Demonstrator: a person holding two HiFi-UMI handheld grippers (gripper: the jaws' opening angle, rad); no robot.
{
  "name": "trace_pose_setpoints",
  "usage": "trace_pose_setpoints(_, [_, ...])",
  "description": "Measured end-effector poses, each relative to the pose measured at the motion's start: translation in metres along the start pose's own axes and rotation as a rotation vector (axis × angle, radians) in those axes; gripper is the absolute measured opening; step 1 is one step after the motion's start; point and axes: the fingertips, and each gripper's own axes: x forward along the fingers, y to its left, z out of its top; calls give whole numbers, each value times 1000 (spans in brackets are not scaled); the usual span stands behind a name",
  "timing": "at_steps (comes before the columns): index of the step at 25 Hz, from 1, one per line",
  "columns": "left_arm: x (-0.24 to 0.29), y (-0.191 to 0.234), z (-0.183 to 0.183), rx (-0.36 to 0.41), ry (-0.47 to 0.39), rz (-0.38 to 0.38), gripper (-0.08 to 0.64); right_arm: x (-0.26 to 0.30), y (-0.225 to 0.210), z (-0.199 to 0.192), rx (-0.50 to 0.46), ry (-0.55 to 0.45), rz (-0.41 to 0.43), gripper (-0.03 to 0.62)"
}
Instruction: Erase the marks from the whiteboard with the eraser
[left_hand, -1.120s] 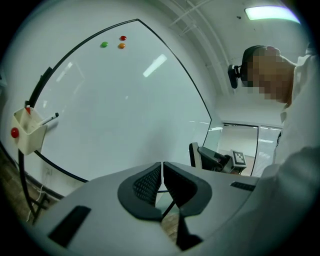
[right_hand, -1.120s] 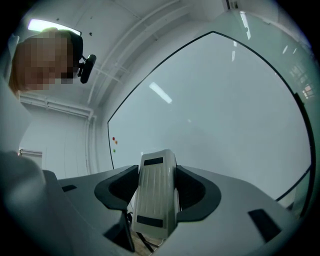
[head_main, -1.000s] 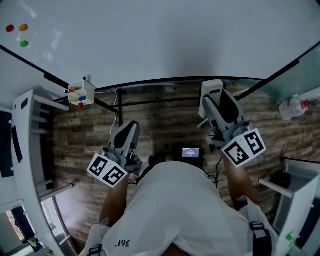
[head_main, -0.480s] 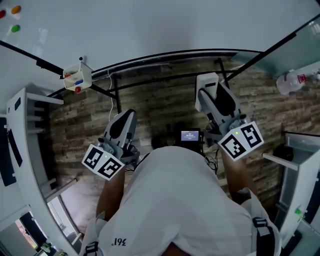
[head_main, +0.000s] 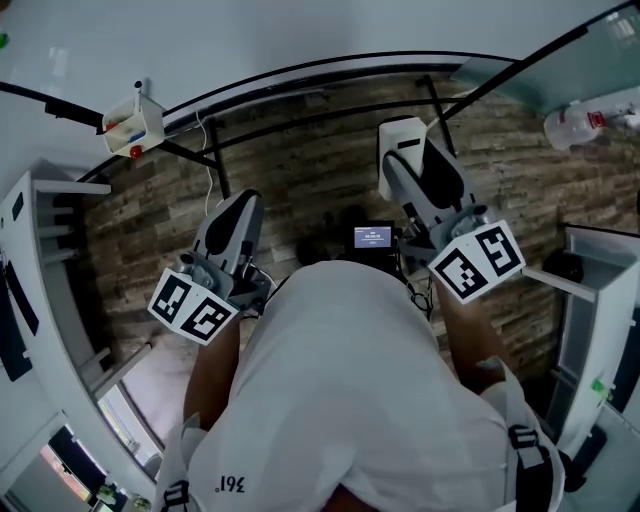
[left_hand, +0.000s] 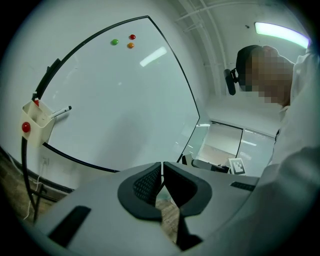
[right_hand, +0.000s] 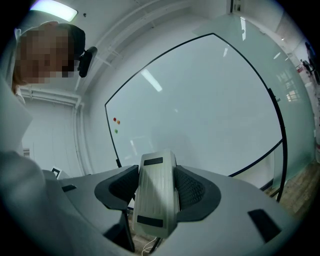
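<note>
Changes against the earlier head view: the lower edge of the whiteboard sits higher in the frame, so more wood-plank floor shows below it; the marker tray stands further up and left; the spray bottle is higher at the right; the red and orange magnets are gone from the top left corner, with only a green speck left at the frame edge; both tongs sit a little higher, either side of the person's white shirt

Item, left tongs: clenched, pads tip to tip, nothing between them; apart from the whiteboard

Item, right tongs: grasping the eraser, a white ribbed block with a dark patch near each end, clamped by its long sides and standing out beyond the pads; apart from the whiteboard, pointed toward it

Head view only: floor, spray bottle, marker cubes on both tongs, and a small lit screen low between them

Left gripper view only: red magnet, orange magnet and green magnet close together high on the whiteboard; a marker poking out of the tray; a red round piece on the tray's side

Right gripper view only: the eraser's ribbed face, and the same magnets small near the whiteboard's left edge
</note>
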Motion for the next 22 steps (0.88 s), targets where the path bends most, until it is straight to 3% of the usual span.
trace_pose_setpoints(22, [-9,-4,-2,-2,-15,-10,9,2,10,8,-61,-10,-2,250])
